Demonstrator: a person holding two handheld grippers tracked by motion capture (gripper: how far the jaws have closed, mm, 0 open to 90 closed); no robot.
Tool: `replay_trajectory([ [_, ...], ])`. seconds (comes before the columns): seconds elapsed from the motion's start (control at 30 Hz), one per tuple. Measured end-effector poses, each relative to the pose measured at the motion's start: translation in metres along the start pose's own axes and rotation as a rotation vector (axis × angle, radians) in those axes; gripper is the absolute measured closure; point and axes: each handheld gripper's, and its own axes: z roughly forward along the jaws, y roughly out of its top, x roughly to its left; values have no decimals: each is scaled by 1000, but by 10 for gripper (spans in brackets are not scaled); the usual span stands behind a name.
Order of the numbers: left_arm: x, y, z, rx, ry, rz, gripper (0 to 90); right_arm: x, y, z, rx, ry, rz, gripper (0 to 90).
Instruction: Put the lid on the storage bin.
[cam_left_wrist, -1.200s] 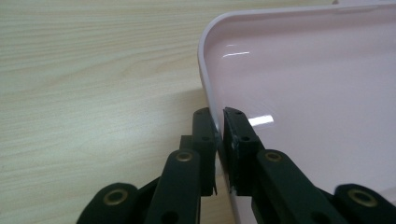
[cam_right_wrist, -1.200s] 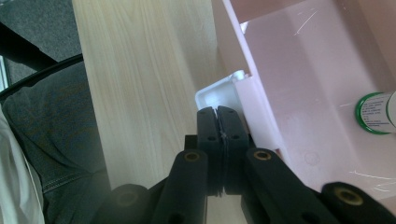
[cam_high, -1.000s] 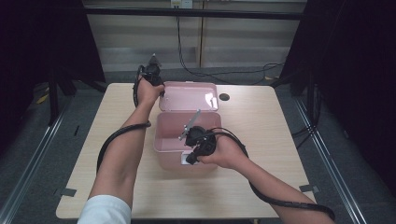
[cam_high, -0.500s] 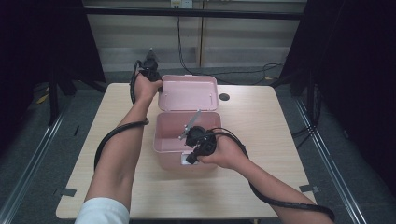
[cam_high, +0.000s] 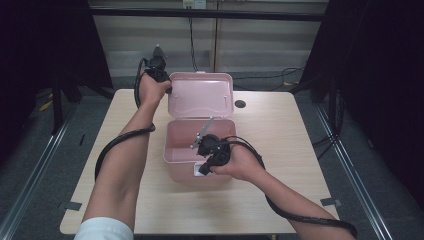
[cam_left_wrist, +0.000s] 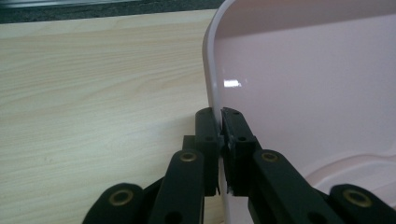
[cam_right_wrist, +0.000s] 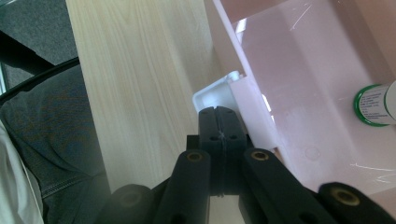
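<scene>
A pink plastic box (cam_high: 197, 150) is standing on the wooden tabletop (cam_high: 290, 130), a little left of its middle and nearer to the far edge than to the near one, with its hinged lid (cam_high: 200, 95) standing open behind it. In the right gripper view a small white bottle with a green cap (cam_right_wrist: 373, 105) is lying inside the box against one wall; the rest of the inside that is showing there is bare. Compared with one second ago, the lid is standing more upright and higher, and the person's left hand at its far left corner is sitting higher too, while the right hand is staying at the same place on the near rim. The left gripper (cam_left_wrist: 220, 116) is closing its jaws on the left edge of the lid: in the left gripper view the thin pink rim is passing between the two black pads, which are pressing on it from both sides with only the thickness of the plastic between them. The right gripper (cam_right_wrist: 219, 122) is keeping its jaws fully together with nothing between them, and their tips are resting at the white latch (cam_right_wrist: 215, 93) on the front wall of the box, just beside the pink rim. The two grippers are well apart, one at the far left corner of the lid and one at the near wall of the box.
</scene>
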Motion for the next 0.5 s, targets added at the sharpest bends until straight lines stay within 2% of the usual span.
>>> replay_trajectory([
  [0.5,-1,-2,-23,-13,-9,13,869,0,2,0,10,-9,3,900],
])
